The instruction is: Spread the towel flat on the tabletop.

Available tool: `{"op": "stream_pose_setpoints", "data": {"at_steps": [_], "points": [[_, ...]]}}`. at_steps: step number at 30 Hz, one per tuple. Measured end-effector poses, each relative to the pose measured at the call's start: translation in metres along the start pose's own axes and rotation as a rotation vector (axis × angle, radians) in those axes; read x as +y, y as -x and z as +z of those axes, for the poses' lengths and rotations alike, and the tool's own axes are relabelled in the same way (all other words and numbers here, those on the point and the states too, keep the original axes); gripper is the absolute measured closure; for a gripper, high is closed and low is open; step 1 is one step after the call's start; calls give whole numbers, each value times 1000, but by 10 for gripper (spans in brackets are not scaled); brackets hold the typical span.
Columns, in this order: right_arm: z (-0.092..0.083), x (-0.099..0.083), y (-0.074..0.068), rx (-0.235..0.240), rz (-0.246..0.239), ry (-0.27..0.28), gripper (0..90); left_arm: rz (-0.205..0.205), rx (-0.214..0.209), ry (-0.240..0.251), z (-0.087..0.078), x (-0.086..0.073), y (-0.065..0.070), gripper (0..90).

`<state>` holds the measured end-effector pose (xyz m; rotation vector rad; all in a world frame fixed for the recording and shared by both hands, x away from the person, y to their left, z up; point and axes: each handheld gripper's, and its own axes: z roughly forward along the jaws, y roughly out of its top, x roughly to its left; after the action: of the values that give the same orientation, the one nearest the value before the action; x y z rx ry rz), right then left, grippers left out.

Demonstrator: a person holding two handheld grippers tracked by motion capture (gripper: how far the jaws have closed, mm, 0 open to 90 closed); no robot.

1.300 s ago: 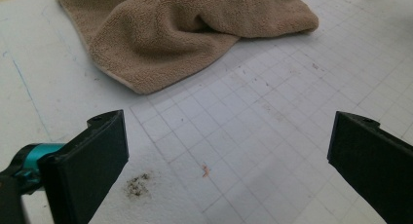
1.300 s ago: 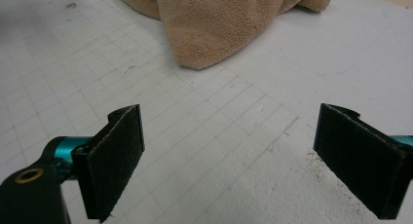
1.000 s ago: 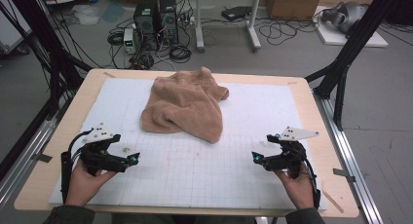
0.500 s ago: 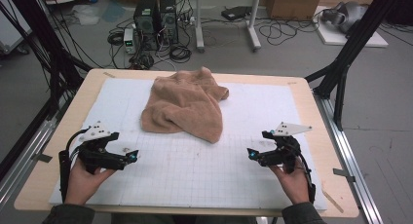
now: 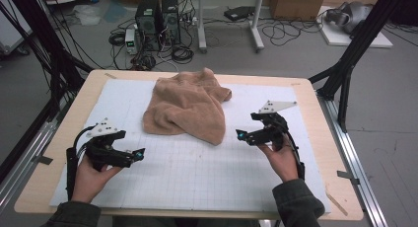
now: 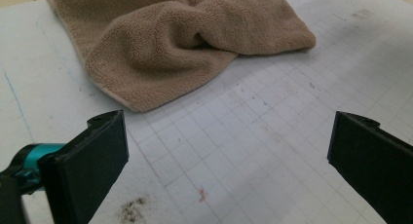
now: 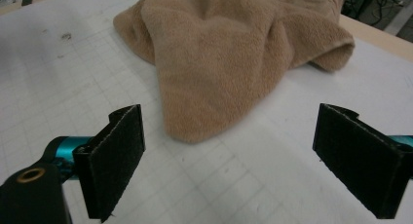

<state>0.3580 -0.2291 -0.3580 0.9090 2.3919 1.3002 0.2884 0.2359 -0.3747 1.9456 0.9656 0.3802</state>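
A crumpled tan towel (image 5: 187, 106) lies bunched on the white gridded mat (image 5: 197, 172), toward the far middle. My left gripper (image 5: 138, 154) is held low over the mat at the near left, jaws wide open, pointing at the towel's near left edge (image 6: 141, 100). My right gripper (image 5: 240, 135) sits at the right, jaws wide open, just short of the towel's near right corner (image 7: 195, 129). Nothing is between either pair of jaws. Left gripper (image 6: 226, 151) and right gripper (image 7: 229, 151) both look onto the towel from close range.
The mat covers a wooden table (image 5: 315, 103) with metal rails along its sides. Black frame posts (image 5: 355, 54) stand at the far corners. Computers and cables (image 5: 157, 19) lie on the floor beyond the table. A dark smudge (image 6: 130, 210) marks the mat near the left gripper.
The right gripper has moved left and forward, closer to the towel's corner. The left gripper has edged slightly toward the towel. The towel has not moved.
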Motion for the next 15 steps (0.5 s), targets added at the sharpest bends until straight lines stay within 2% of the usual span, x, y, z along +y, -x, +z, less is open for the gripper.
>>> {"op": "stream_pose_setpoints", "data": {"at_steps": [3, 7, 8, 10, 13, 14, 15], "points": [[13, 14, 0, 7, -25, -15, 169, -9, -7, -10, 11, 8, -2, 38], [36, 25, 0, 30, -44, -42, 223, 13, -3, -27, 23, 19, -3, 82], [42, 26, 0, 41, -47, -54, 247, 13, -3, -27, 23, 19, -3, 89], [52, 28, -1, 53, -53, -67, 276, 38, 7, -40, 35, 28, -5, 109], [65, 27, -1, 68, -57, -90, 328, 51, 11, -66, 49, 35, -8, 161], [70, 26, 0, 70, -56, -99, 341, 51, 11, -66, 49, 35, -8, 194], [73, 25, 0, 76, -47, -109, 364, 57, 9, -65, 59, 38, -13, 241]]}}
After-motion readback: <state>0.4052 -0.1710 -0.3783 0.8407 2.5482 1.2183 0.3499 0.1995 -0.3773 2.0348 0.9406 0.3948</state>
